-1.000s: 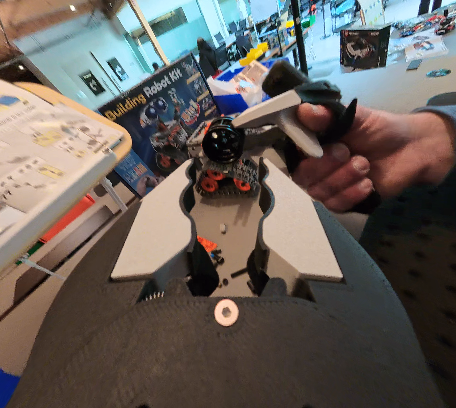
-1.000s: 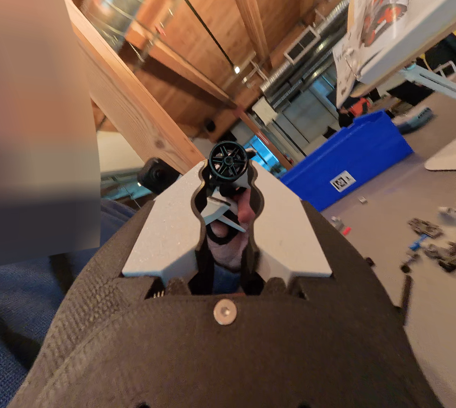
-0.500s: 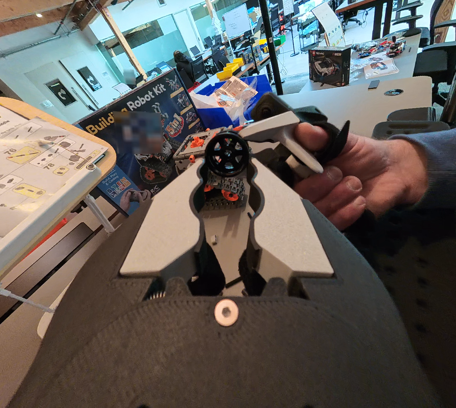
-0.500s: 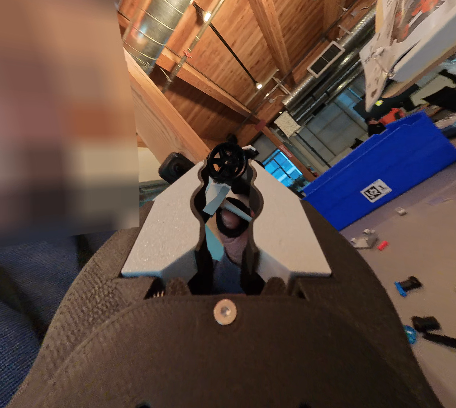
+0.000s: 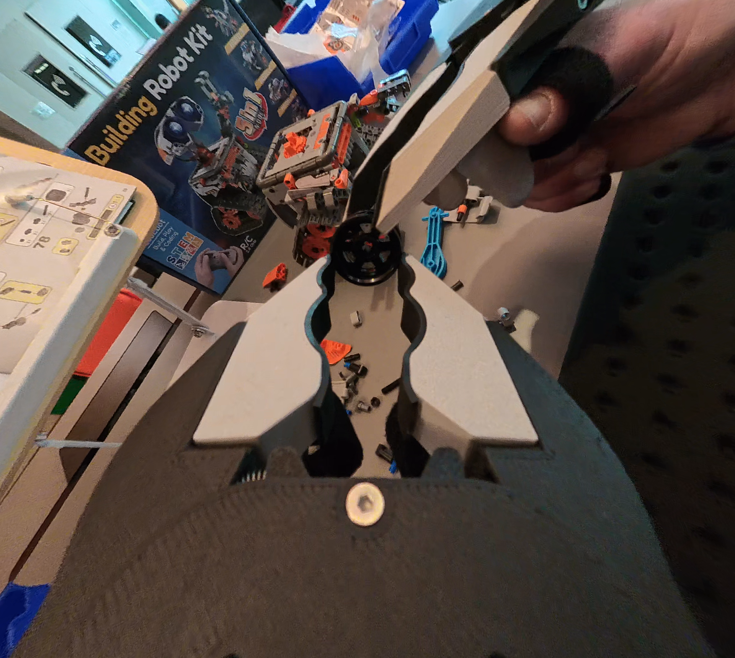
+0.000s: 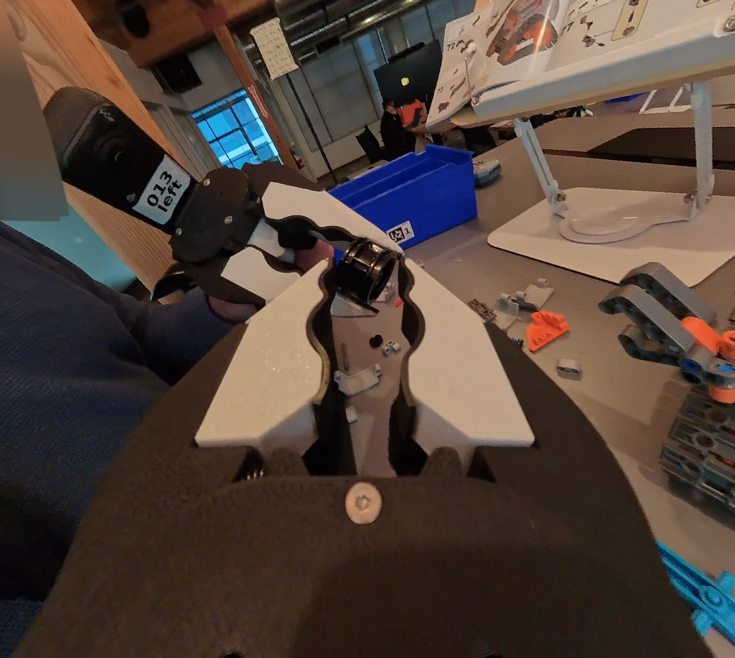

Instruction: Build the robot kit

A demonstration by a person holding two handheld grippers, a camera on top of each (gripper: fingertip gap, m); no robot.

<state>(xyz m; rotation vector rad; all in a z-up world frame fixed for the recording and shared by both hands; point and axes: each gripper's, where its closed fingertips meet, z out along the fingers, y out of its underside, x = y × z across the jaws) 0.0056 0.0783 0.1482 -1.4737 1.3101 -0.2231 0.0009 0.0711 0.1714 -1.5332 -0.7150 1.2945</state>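
Clamped in the left hand-held gripper (image 5: 364,261) at 12 o'clock, above the desk (image 5: 517,273): one black wheel (image 5: 366,255). Reaching in from 2 o'clock, tips touching that wheel: the right hand-held gripper (image 6: 364,263), grip impossible to tell. Behind, at 11 o'clock: one partly built tracked model (image 5: 310,161), one kit box (image 5: 179,113), one blue bin (image 5: 409,26). At 9 o'clock: one open booklet (image 5: 47,225).

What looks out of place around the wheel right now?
Nothing is damaged. The black wheel sits between the left gripper fingertips, with the right gripper tips at its hub. Small pins and an orange piece lie scattered loose on the table.
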